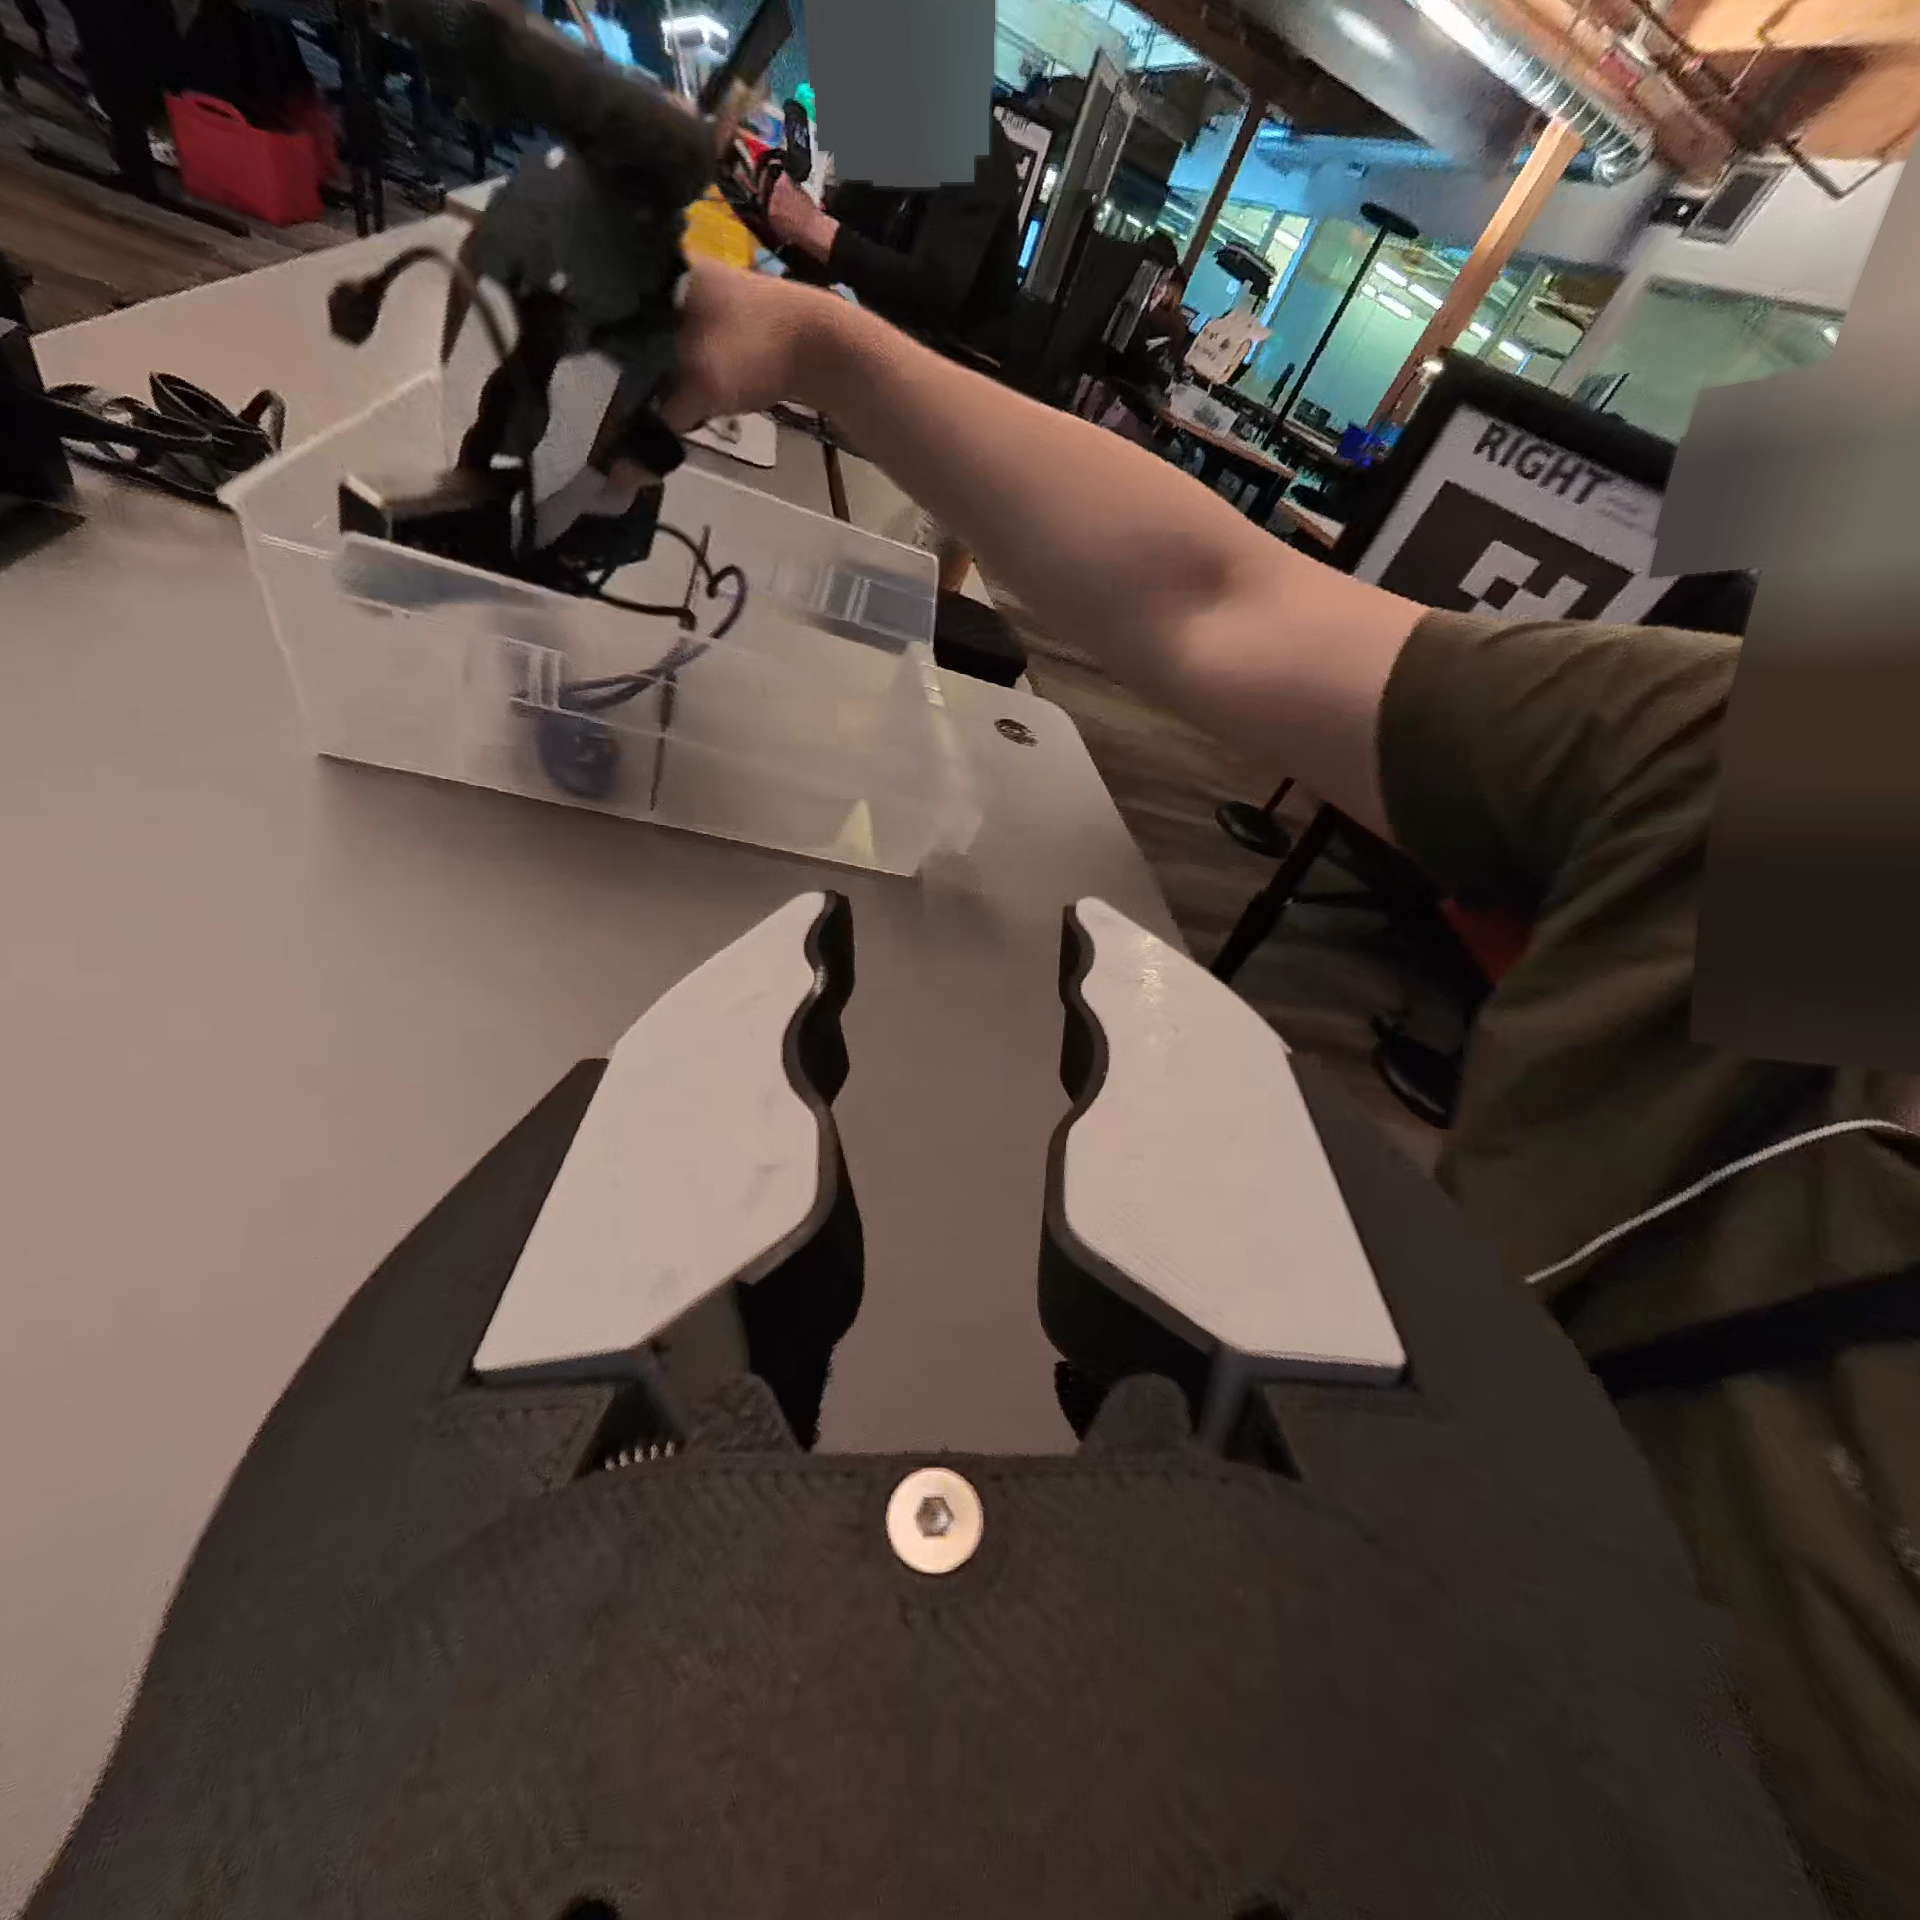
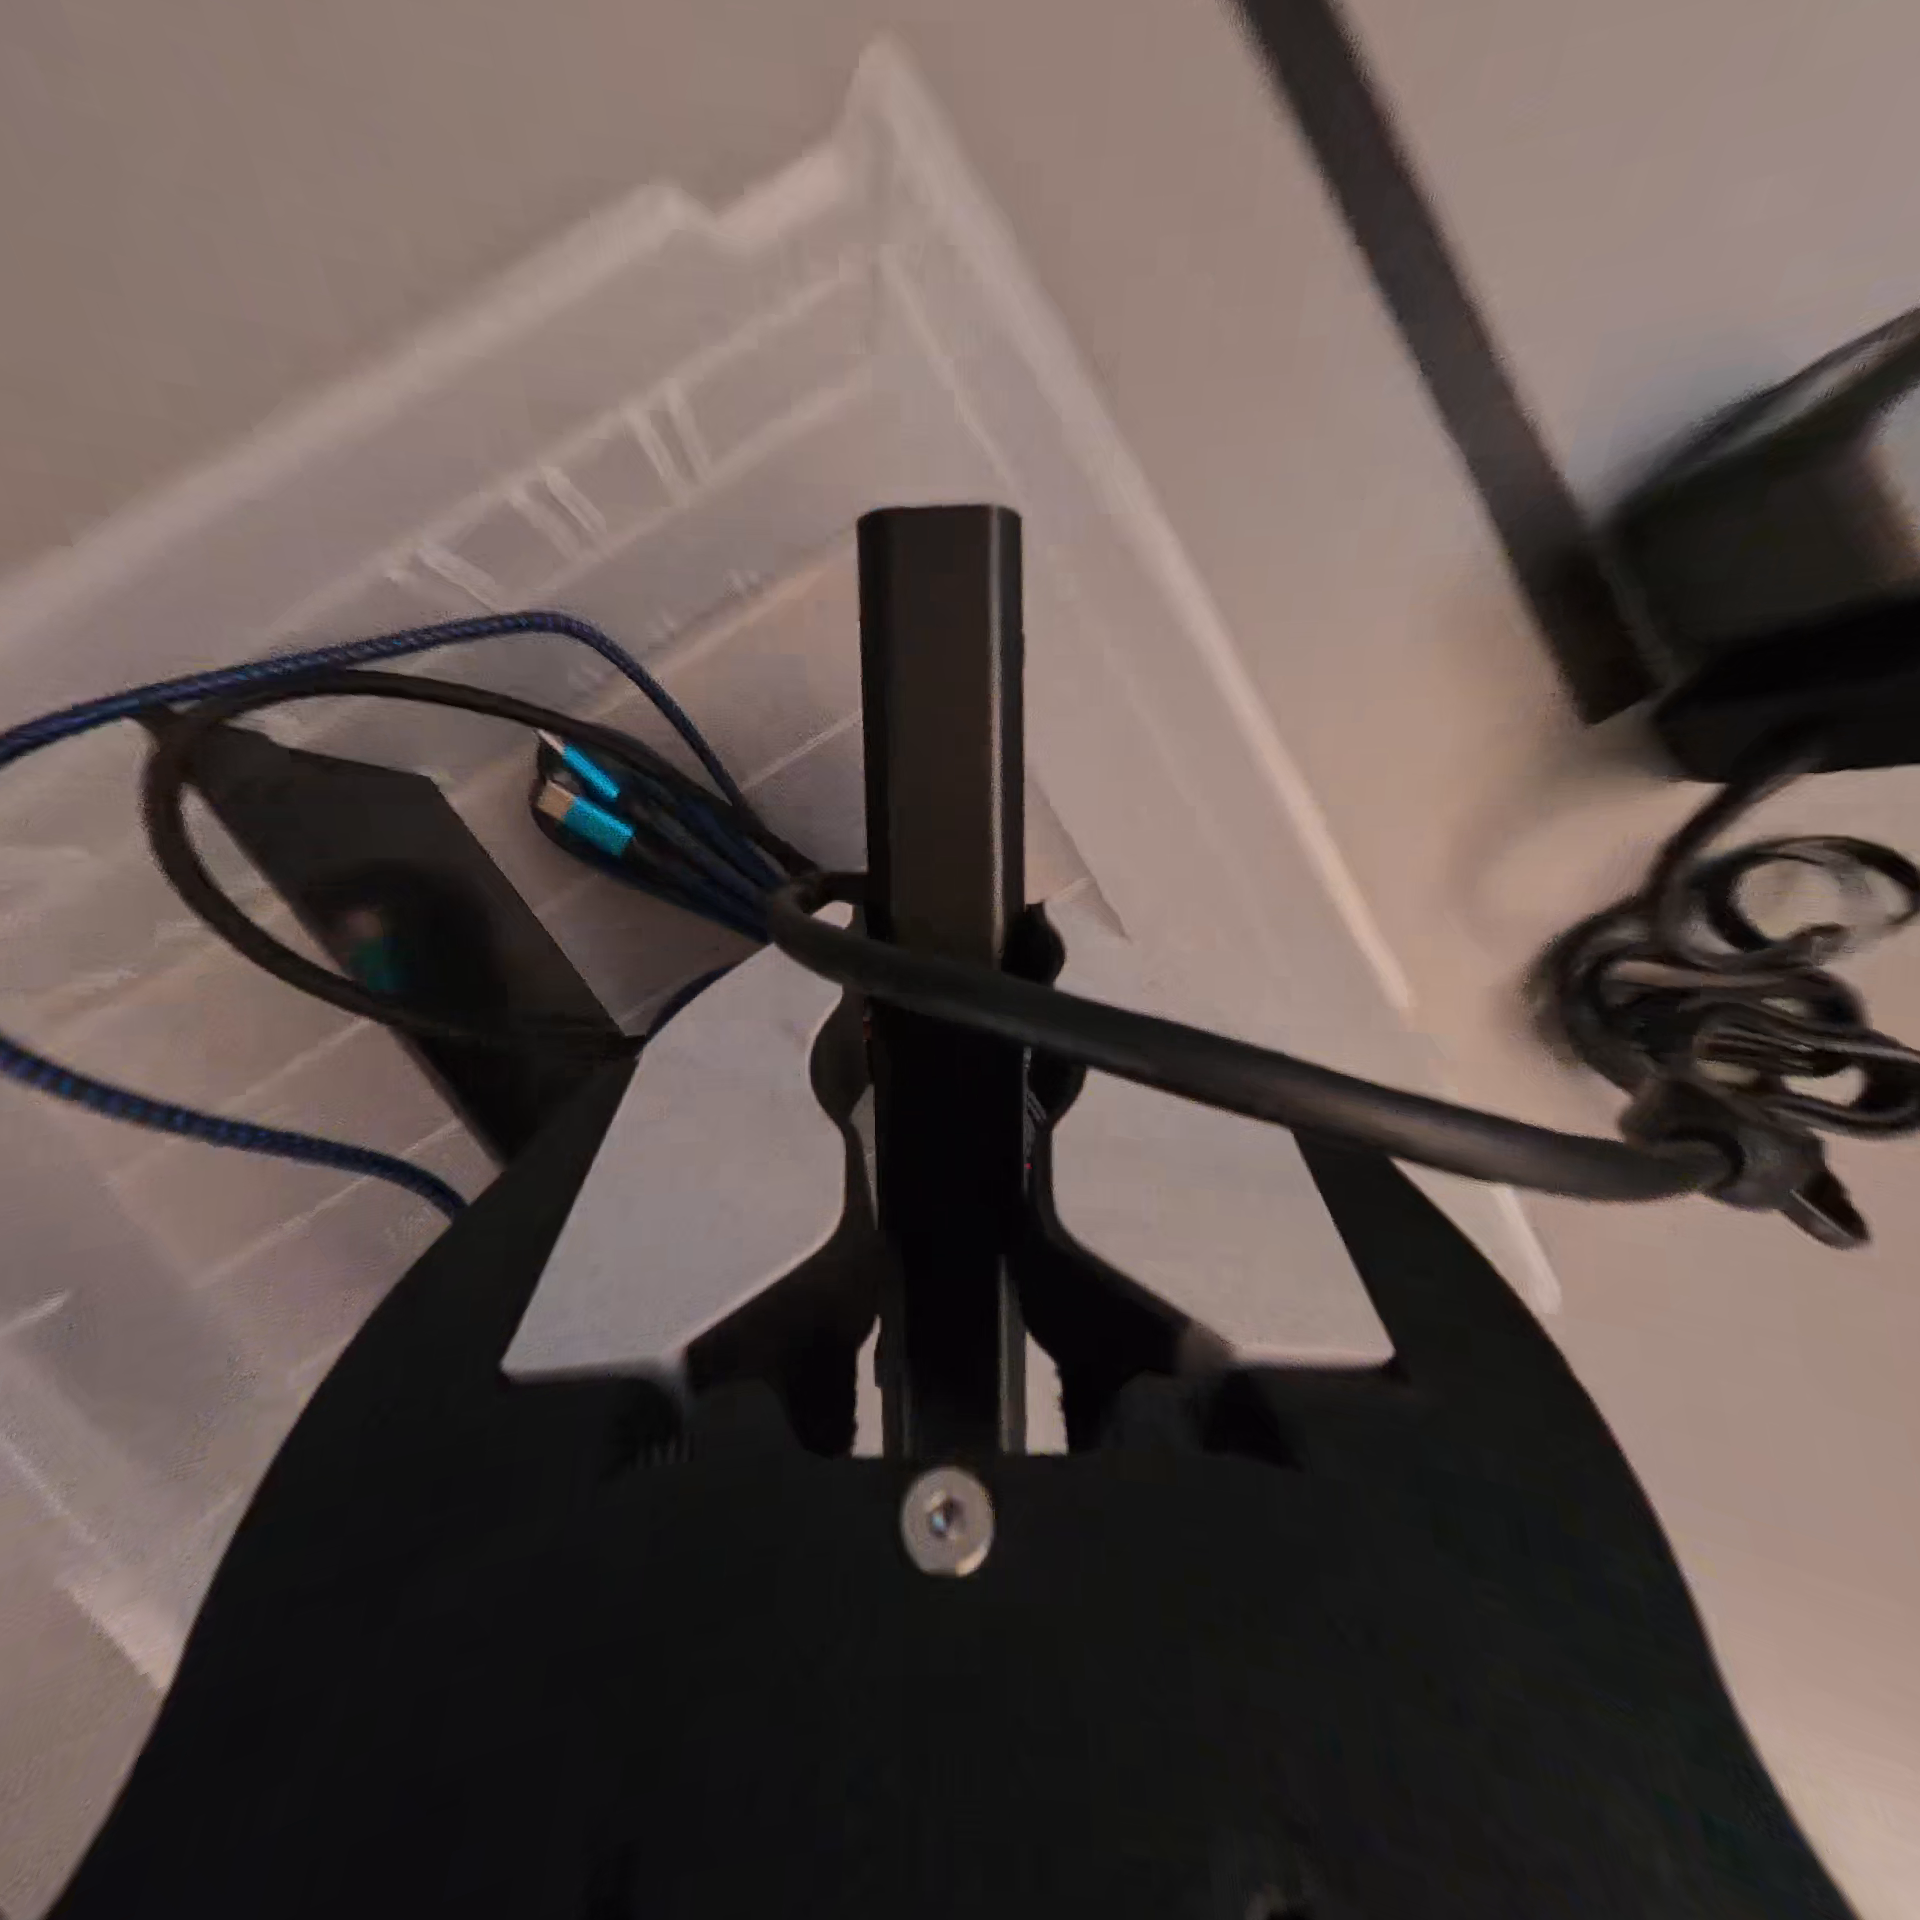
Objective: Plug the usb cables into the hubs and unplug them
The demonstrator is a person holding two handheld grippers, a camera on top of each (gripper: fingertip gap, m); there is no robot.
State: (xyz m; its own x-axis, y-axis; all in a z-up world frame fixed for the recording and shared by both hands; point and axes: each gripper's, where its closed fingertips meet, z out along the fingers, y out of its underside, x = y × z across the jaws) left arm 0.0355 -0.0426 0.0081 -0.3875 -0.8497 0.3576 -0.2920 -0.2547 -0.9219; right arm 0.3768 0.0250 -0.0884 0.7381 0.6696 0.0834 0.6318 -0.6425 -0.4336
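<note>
While clamped, right gripper (image 2: pixel 940 997): fingers pressed onto a black USB hub (image 2: pixel 940 727)
Hub axis: long side runs straight ahead between the fingers, its end past the tips, above the clear plastic bin (image 2: pixel 727 343)
Black cable (image 2: pixel 1299 1081): crosses the hub, trailing right
Blue braided cables (image 2: pixel 582 800): in the bin, left of the hub
Left gripper (image 1: pixel 956 935): spread wide, holding nothing, over bare table (image 1: pixel 156 935), near the bin's corner

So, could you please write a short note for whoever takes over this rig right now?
Left gripper: open, empty, over the table.
Right gripper: shut on a black hub, held above the clear bin.
A second hub and blue cables lie in the bin, their plugs loose.
Done: one hub picked up.
Left: all plugging and unplugging, as far as visible.
</note>
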